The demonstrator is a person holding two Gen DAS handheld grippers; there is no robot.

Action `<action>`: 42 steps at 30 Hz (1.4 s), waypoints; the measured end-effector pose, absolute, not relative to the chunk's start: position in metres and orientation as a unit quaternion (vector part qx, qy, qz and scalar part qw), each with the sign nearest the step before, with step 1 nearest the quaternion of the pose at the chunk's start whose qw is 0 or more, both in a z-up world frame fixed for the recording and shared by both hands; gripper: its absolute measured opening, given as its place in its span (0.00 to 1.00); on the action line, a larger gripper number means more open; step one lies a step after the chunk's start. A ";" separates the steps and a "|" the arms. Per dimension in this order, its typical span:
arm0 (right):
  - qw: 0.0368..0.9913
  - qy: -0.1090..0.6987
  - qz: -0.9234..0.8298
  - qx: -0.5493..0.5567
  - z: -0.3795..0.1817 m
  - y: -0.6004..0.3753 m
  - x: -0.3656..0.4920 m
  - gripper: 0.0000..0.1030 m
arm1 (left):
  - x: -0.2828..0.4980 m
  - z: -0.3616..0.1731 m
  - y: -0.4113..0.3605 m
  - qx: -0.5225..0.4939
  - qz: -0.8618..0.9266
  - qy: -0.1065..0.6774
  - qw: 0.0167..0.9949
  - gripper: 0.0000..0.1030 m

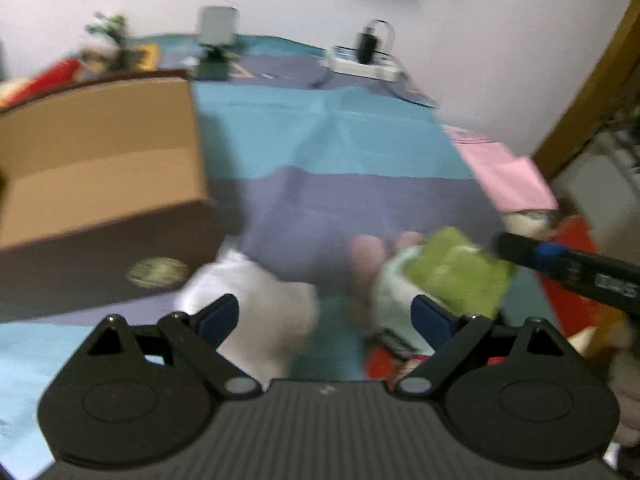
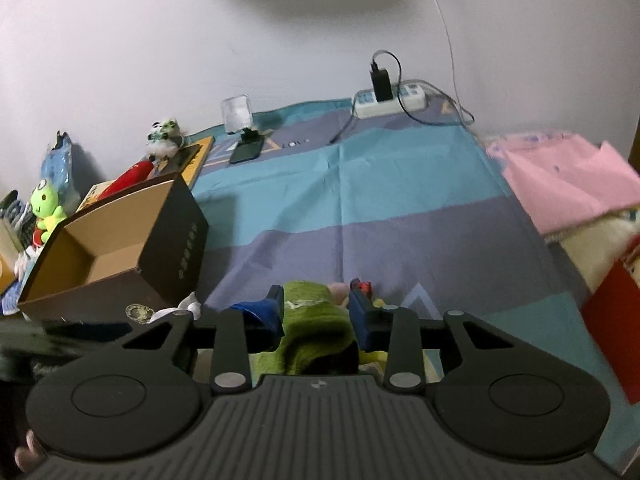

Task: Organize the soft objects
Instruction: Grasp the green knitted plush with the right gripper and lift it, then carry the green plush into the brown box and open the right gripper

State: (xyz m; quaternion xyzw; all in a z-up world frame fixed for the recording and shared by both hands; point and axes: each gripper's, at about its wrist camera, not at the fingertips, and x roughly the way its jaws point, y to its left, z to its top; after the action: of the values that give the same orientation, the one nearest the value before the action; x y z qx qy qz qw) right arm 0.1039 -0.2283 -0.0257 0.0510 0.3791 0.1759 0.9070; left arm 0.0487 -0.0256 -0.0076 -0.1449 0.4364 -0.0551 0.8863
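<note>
A green soft toy (image 2: 316, 320) lies at the near edge of the striped blue and purple cloth (image 2: 360, 208). My right gripper (image 2: 316, 306) is shut on it, with a blue pad touching each side. In the left wrist view the same green soft toy (image 1: 456, 268) rests on a pale plush with pink parts, and one black finger (image 1: 560, 262) of the right gripper reaches it from the right. My left gripper (image 1: 324, 312) is open, hovering over a white soft object (image 1: 260, 308), its pads apart from it. An open cardboard box (image 2: 120, 256) stands at the left.
A green frog plush (image 2: 46, 208) and other toys sit behind the box. A power strip with charger (image 2: 390, 100) and a phone on a stand (image 2: 246, 148) are at the wall. Folded pink cloth (image 2: 568, 180) and a red bag (image 2: 616, 320) are at the right.
</note>
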 end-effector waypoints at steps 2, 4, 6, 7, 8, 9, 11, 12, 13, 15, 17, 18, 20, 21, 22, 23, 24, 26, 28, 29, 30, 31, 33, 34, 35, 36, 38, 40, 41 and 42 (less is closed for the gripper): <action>0.901 0.386 0.186 0.062 -0.028 -0.229 0.106 0.17 | 0.053 -0.011 -0.032 -0.152 -0.081 0.442 0.881 0.90; 0.899 0.389 0.194 0.062 -0.031 -0.229 0.108 0.17 | 0.060 -0.012 -0.041 -0.142 -0.097 0.442 0.881 0.90; 0.897 0.395 0.188 0.058 -0.034 -0.229 0.111 0.17 | 0.065 -0.013 -0.049 -0.145 -0.129 0.439 0.877 0.89; 0.895 0.400 0.188 0.063 -0.036 -0.233 0.113 0.17 | 0.067 -0.013 -0.052 -0.146 -0.144 0.436 0.876 0.89; 0.890 0.407 0.189 0.074 -0.037 -0.237 0.116 0.17 | 0.069 -0.013 -0.055 -0.147 -0.158 0.433 0.875 0.89; 0.886 0.414 0.192 0.087 -0.038 -0.242 0.118 0.17 | 0.071 -0.013 -0.058 -0.149 -0.171 0.431 0.873 0.88; 0.876 0.425 0.199 0.107 -0.041 -0.247 0.120 0.16 | 0.077 -0.014 -0.065 -0.153 -0.196 0.427 0.870 0.83; 0.874 0.428 0.201 0.113 -0.042 -0.249 0.120 0.15 | 0.079 -0.015 -0.068 -0.155 -0.205 0.427 0.867 0.76; 0.871 0.431 0.204 0.119 -0.043 -0.251 0.121 0.13 | 0.082 -0.017 -0.071 -0.156 -0.214 0.431 0.863 0.59; 0.867 0.435 0.209 0.128 -0.045 -0.252 0.119 0.09 | 0.087 -0.022 -0.079 -0.159 -0.230 0.442 0.852 0.51; 0.864 0.436 0.216 0.132 -0.045 -0.254 0.118 0.05 | 0.091 -0.028 -0.083 -0.163 -0.241 0.451 0.844 0.40; 0.864 0.435 0.219 0.131 -0.045 -0.255 0.117 0.03 | 0.091 -0.029 -0.084 -0.163 -0.246 0.452 0.842 0.35; 0.863 0.433 0.224 0.135 -0.045 -0.258 0.117 0.00 | 0.092 -0.029 -0.087 -0.155 -0.250 0.445 0.846 0.26; 0.862 0.431 0.226 0.138 -0.044 -0.260 0.117 0.00 | 0.092 -0.029 -0.088 -0.150 -0.250 0.441 0.849 0.25; 0.861 0.431 0.229 0.142 -0.044 -0.261 0.117 0.00 | 0.091 -0.028 -0.088 -0.145 -0.250 0.437 0.852 0.24; 0.860 0.431 0.233 0.146 -0.043 -0.262 0.117 0.00 | 0.090 -0.026 -0.088 -0.138 -0.250 0.432 0.855 0.22; 0.859 0.429 0.236 0.149 -0.042 -0.262 0.116 0.00 | 0.088 -0.024 -0.088 -0.133 -0.250 0.425 0.860 0.22; 0.859 0.424 0.244 0.153 -0.036 -0.260 0.115 0.00 | 0.082 -0.017 -0.088 -0.117 -0.248 0.408 0.871 0.21; 0.860 0.416 0.254 0.151 -0.027 -0.252 0.113 0.00 | 0.075 -0.007 -0.085 -0.100 -0.243 0.389 0.883 0.21; 0.861 0.409 0.262 0.148 -0.021 -0.247 0.112 0.00 | 0.072 0.000 -0.080 -0.091 -0.240 0.377 0.890 0.21; 0.863 0.401 0.271 0.147 -0.015 -0.241 0.111 0.00 | 0.069 0.005 -0.076 -0.084 -0.237 0.367 0.896 0.21; 0.864 0.393 0.280 0.145 -0.009 -0.234 0.110 0.00 | 0.066 0.012 -0.070 -0.080 -0.231 0.359 0.901 0.21; 0.866 0.379 0.294 0.140 0.000 -0.217 0.110 0.00 | 0.059 0.024 -0.055 -0.068 -0.220 0.340 0.912 0.21; 0.866 0.374 0.303 0.139 0.004 -0.206 0.110 0.00 | 0.057 0.028 -0.046 -0.064 -0.214 0.333 0.916 0.21; 0.865 0.369 0.311 0.138 0.007 -0.196 0.111 0.00 | 0.054 0.034 -0.035 -0.056 -0.206 0.326 0.921 0.21; 0.865 0.363 0.319 0.136 0.010 -0.185 0.111 0.00 | 0.052 0.039 -0.025 -0.048 -0.198 0.320 0.925 0.21; 0.863 0.353 0.337 0.133 0.015 -0.157 0.114 0.00 | 0.048 0.048 -0.001 -0.030 -0.179 0.309 0.934 0.21; 0.859 0.347 0.354 0.129 0.018 -0.130 0.118 0.00 | 0.045 0.053 0.024 -0.023 -0.160 0.303 0.939 0.21; 0.857 0.343 0.364 0.127 0.019 -0.114 0.120 0.00 | 0.044 0.055 0.040 -0.022 -0.149 0.301 0.942 0.21; 0.855 0.339 0.373 0.125 0.019 -0.099 0.122 0.00 | 0.042 0.056 0.055 -0.023 -0.140 0.299 0.943 0.21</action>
State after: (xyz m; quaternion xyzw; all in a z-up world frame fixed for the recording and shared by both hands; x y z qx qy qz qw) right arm 0.1217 -0.0994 0.0189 0.1255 0.3391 0.3728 0.8546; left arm 0.0423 0.0545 0.0563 -0.0231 0.2993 -0.1404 0.9435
